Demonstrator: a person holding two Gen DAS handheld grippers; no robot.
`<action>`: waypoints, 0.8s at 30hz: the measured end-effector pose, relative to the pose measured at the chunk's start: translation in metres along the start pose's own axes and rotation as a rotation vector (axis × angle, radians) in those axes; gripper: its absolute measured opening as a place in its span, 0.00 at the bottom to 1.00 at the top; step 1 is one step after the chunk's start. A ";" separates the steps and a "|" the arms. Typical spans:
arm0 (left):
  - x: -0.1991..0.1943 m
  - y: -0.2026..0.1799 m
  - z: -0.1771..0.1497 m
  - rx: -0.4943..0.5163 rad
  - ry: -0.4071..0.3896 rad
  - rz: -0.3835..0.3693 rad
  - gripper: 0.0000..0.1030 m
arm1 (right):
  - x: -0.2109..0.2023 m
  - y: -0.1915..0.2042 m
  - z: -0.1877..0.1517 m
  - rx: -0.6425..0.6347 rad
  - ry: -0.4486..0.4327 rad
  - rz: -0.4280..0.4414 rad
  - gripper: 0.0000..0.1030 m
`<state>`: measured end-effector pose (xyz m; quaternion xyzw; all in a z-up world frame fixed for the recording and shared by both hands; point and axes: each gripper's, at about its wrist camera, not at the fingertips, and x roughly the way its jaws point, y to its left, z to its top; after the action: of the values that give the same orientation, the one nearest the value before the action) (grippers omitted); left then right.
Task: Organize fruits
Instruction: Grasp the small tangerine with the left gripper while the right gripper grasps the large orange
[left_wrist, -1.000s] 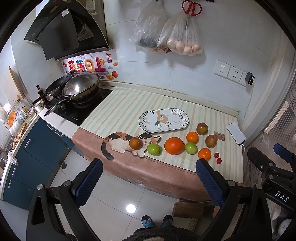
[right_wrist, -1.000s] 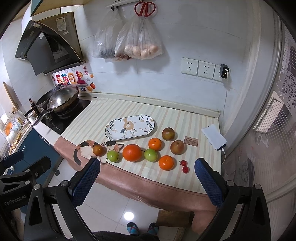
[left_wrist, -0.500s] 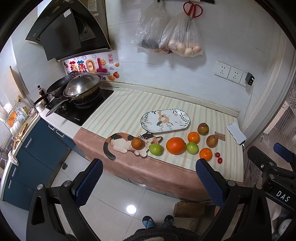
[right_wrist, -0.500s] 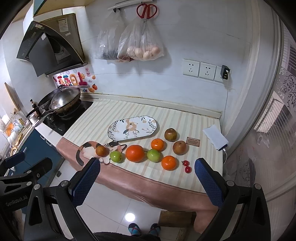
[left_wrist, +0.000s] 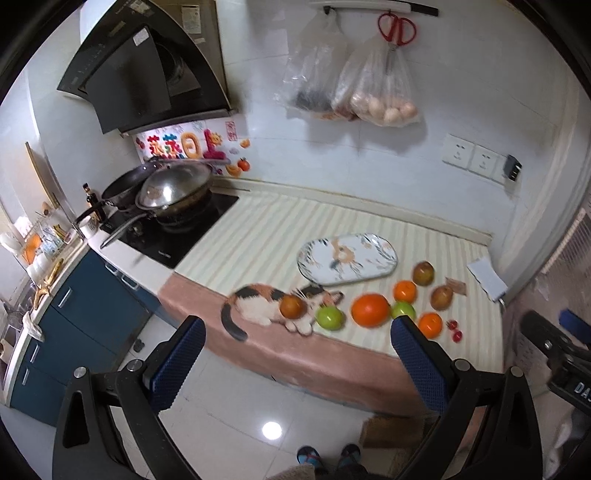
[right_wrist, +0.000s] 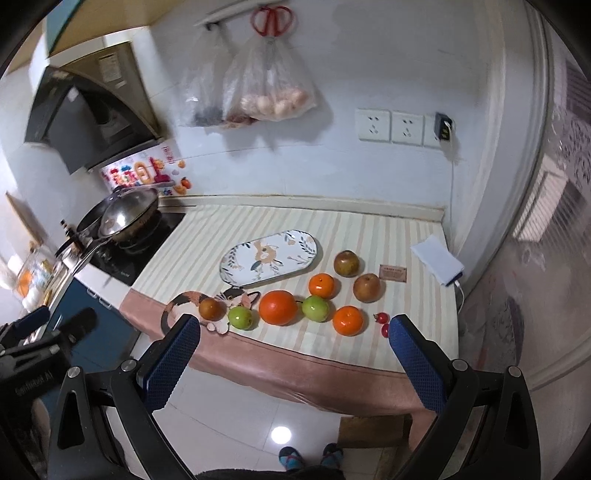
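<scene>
standing back from the counter, we hold both tools over the floor tiles: our left gripper (left_wrist: 295, 354) has its blue-padded fingers (left_wrist: 177, 360) spread wide with nothing between them, and our right gripper (right_wrist: 293, 352) is spread the same way, also empty. beyond them the fruit sits along the near edge of a striped cloth (right_wrist: 369, 236) with a pink border. from the stove side we see a brown round fruit (right_wrist: 211, 308) resting on a printed calico cat (right_wrist: 184, 301), a green apple (right_wrist: 240, 317) just beside it, a large orange (right_wrist: 278, 307), a second green apple (right_wrist: 315, 308) touching it, then a small orange (right_wrist: 347, 320) and two cherry tomatoes (right_wrist: 382, 321) near the far corner. behind that row lie another small orange (right_wrist: 321, 285) and two more brownish fruits (right_wrist: 347, 263) (right_wrist: 366, 288). the oval plate (right_wrist: 271, 256), white with leaf and bird motifs, is bare; its long axis runs from the near stove side up toward the back right. a small brown card (right_wrist: 393, 273) carries writing too small to read. farther back, a wok (right_wrist: 127, 216) sits on the hob, colourful wall stickers (left_wrist: 184, 146) show chinese characters, and red scissors (right_wrist: 271, 20) hang above bags.
</scene>
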<state>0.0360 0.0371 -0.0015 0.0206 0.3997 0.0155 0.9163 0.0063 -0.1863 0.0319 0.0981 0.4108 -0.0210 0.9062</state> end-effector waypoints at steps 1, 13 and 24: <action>0.007 0.001 0.004 0.003 0.005 0.006 1.00 | 0.006 -0.003 0.000 0.015 0.008 -0.001 1.00; 0.165 0.015 0.008 -0.012 0.313 0.036 1.00 | 0.180 -0.012 -0.007 0.102 0.303 0.083 1.00; 0.316 0.042 -0.005 -0.281 0.668 -0.032 0.95 | 0.386 0.011 0.003 0.089 0.597 0.161 1.00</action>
<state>0.2469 0.0932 -0.2342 -0.1178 0.6712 0.0619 0.7292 0.2651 -0.1594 -0.2536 0.1719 0.6484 0.0627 0.7390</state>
